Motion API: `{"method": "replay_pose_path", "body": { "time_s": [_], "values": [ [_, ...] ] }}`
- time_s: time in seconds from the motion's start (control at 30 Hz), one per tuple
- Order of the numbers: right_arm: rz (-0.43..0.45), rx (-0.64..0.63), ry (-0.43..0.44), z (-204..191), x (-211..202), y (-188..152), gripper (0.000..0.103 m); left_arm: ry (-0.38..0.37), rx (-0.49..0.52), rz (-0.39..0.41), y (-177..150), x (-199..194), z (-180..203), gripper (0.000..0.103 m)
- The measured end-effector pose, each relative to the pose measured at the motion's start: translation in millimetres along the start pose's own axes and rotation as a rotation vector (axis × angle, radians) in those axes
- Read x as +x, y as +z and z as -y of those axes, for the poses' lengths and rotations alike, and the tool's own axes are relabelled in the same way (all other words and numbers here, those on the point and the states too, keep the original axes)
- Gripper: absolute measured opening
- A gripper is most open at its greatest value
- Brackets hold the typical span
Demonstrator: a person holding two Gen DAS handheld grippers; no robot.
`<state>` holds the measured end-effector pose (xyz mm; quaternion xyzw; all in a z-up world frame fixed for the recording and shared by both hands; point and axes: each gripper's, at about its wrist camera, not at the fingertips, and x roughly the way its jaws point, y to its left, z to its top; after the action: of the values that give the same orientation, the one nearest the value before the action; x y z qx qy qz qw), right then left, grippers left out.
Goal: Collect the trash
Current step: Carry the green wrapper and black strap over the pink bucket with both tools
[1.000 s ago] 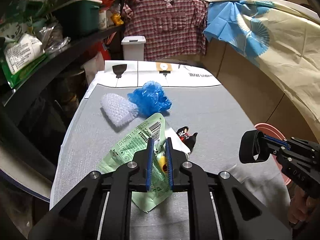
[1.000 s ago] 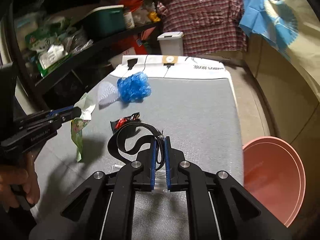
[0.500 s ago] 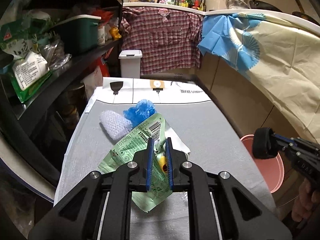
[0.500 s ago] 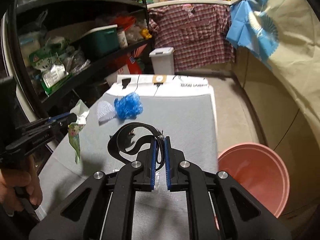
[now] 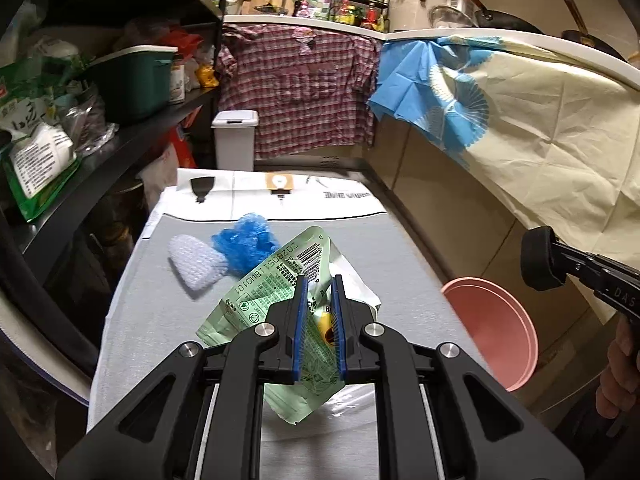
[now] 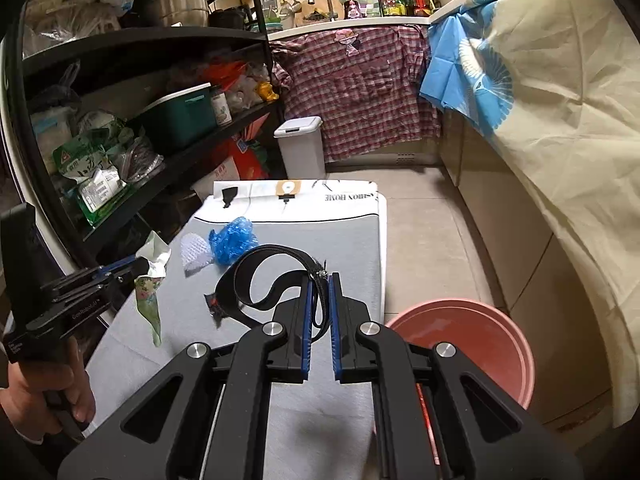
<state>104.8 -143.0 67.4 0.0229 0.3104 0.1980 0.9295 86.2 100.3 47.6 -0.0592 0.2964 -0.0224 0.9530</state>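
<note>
Item 1, wrapper (image 5: 276,292): green printed film pouch, clamped in the narrow jaws of the left gripper (image 5: 318,312) and hanging clear above the table (image 5: 384,248); judged very light, limp and slick, so a pinch through a doubled fold holds better than a single edge. Item 2, strap (image 6: 260,280): black zipper band curled in a loop, pinched at 1 end by the right gripper (image 6: 319,308), jaws nearly shut on it; judged light, floppy, with teeth that give grip. Item 3, blue bag (image 5: 244,244): crumpled thin plastic on the table's far part, touching item 4, white net (image 5: 194,266), a soft foam mesh; both judged feather-light, best bunched before pinching. Item 5, small dark wrapper (image 6: 212,306): on the table under the strap. Container, basin (image 6: 472,344): pink, on the floor just beside the table's right edge; the visible interior looks empty.
</note>
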Motion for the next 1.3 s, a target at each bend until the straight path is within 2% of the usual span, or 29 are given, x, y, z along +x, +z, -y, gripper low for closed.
{"method": "replay_pose_path", "body": {
  "time_s": [0.23, 0.37, 0.6, 0.97, 1.3],
  "values": [
    [0.014, -0.005, -0.038, 24, -18, 9, 0.008, -0.045, 0.024, 0.006, 6, 0, 29, 0.012],
    [0.026, -0.013, -0.09, 45, -25, 10, 0.008, -0.069, 0.035, 0.0, 7, 3, 46, 0.012],
    [0.034, 0.082, -0.144, 91, -30, 3, 0.008, -0.099, 0.057, -0.016, 7, 15, 73, 0.012],
    [-0.008, 0.122, -0.211, 123, -17, -15, 0.008, -0.14, 0.103, -0.059, 3, 43, 118, 0.012],
    [-0.053, 0.168, -0.23, 142, -3, -19, 0.008, -0.235, 0.123, -0.07, 4, 69, 166, 0.012]
  ]
}}
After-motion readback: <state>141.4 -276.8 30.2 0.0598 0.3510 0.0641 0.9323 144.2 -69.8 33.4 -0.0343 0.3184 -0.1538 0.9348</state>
